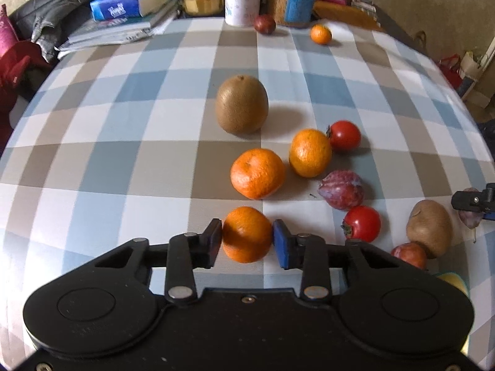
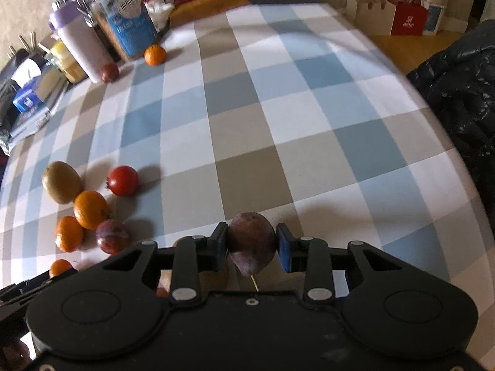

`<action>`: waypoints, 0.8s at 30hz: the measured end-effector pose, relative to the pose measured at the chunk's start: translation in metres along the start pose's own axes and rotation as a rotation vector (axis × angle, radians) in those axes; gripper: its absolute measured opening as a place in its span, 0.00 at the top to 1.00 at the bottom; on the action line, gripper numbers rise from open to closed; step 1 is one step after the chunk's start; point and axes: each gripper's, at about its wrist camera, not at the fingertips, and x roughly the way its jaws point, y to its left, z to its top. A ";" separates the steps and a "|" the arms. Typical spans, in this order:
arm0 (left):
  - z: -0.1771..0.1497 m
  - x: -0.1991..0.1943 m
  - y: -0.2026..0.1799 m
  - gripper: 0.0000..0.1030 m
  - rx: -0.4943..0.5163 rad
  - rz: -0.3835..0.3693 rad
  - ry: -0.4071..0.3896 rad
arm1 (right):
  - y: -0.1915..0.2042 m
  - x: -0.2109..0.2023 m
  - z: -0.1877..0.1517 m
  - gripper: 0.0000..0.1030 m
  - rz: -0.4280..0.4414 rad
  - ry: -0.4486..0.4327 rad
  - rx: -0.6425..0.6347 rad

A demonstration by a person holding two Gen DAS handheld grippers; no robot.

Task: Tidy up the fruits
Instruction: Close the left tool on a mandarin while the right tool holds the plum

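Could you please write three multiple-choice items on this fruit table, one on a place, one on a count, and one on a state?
1. Where does the large kiwi stand in the left wrist view?
A. Beyond the two loose mandarins
B. Between the fingers
C. On the books

2. How many red tomatoes show in the left wrist view?
A. None
B. Two
C. Five

3. What is the right gripper doing?
A. Standing open over bare cloth
B. Clamping a purple plum
C. Clamping a jar

Answers: 1 A, it stands farther up the checked cloth than both mandarins. 2 B, one beside a mandarin, one nearer the camera. 3 B, both pads press the plum.
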 end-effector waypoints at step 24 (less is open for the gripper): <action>-0.013 -0.023 -0.001 0.41 -0.012 -0.011 -0.052 | -0.009 -0.041 -0.034 0.66 0.061 -0.042 0.027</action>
